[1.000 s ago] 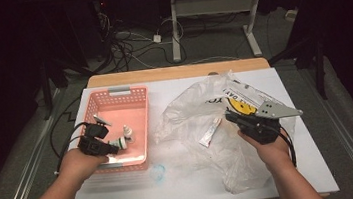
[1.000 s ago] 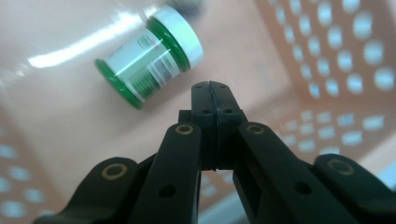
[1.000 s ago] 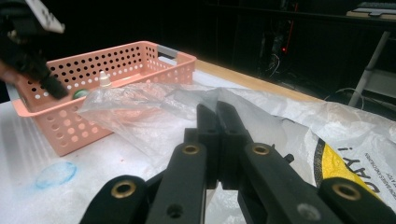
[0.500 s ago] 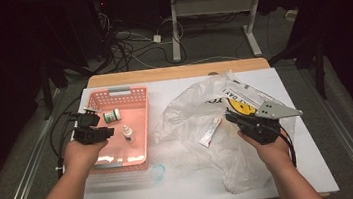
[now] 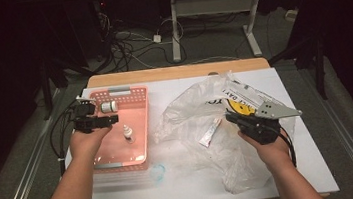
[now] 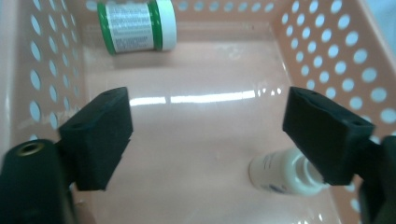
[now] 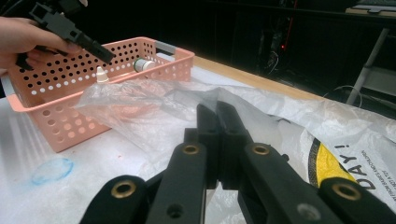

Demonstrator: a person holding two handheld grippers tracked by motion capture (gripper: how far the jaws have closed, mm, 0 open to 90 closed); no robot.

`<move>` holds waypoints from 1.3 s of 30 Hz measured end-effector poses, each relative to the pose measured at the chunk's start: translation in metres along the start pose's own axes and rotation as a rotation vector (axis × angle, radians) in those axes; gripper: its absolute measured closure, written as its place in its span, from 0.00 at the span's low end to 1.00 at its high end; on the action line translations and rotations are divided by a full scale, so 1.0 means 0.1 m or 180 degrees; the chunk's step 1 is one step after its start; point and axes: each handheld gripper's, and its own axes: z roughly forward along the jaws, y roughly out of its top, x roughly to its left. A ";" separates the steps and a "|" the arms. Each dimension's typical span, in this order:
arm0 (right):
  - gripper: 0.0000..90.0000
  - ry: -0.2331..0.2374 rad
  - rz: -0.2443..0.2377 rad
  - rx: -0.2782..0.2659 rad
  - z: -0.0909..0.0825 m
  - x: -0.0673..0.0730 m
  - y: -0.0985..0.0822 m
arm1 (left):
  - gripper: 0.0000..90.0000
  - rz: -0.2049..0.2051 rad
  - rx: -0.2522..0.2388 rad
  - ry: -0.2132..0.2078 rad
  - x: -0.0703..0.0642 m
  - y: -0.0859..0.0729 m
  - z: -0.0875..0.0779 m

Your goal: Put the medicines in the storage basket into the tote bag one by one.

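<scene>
Black left gripper [image 6: 205, 140], jaws spread and holding nothing, is hovering over the pink basket [image 5: 140, 133], having lifted off the small white bottle [image 5: 127, 133] it held a moment ago; bottle now standing on the basket floor, green-labelled jar [image 6: 135, 25] lying beyond; right gripper [image 5: 234, 119], jaws pressed together, is resting on the clear plastic bag [image 5: 185, 108], where a small tube [image 5: 210, 132] is lying, likely next

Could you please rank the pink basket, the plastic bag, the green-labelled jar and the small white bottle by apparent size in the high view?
1. plastic bag
2. pink basket
3. green-labelled jar
4. small white bottle; it looks close to the jar, so that order is unsure.
</scene>
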 end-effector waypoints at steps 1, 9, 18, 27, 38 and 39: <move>1.00 0.0000 -0.0003 0.0000 0.00 0.00 0.00 | 0.15 0.0019 -0.0014 0.0025 0.00 0.01 0.01; 1.00 -0.0006 -0.0009 0.0014 0.00 0.00 0.00 | 0.00 -0.0025 0.0040 0.0090 0.03 0.13 0.13; 1.00 -0.0012 -0.0017 0.0000 -0.01 0.00 0.00 | 0.00 -0.0064 0.0045 0.0226 0.09 0.26 0.25; 1.00 -0.0002 -0.0023 0.0013 0.00 0.00 -0.01 | 0.01 -0.0029 0.0112 0.0367 0.05 0.39 0.48; 1.00 0.0058 -0.0074 0.0059 0.02 0.04 -0.02 | 0.07 -0.0136 0.0185 0.0446 0.09 0.53 0.68; 1.00 0.0066 -0.0076 0.0067 0.03 0.04 -0.03 | 0.07 -0.0127 0.0196 0.0504 0.09 0.54 0.70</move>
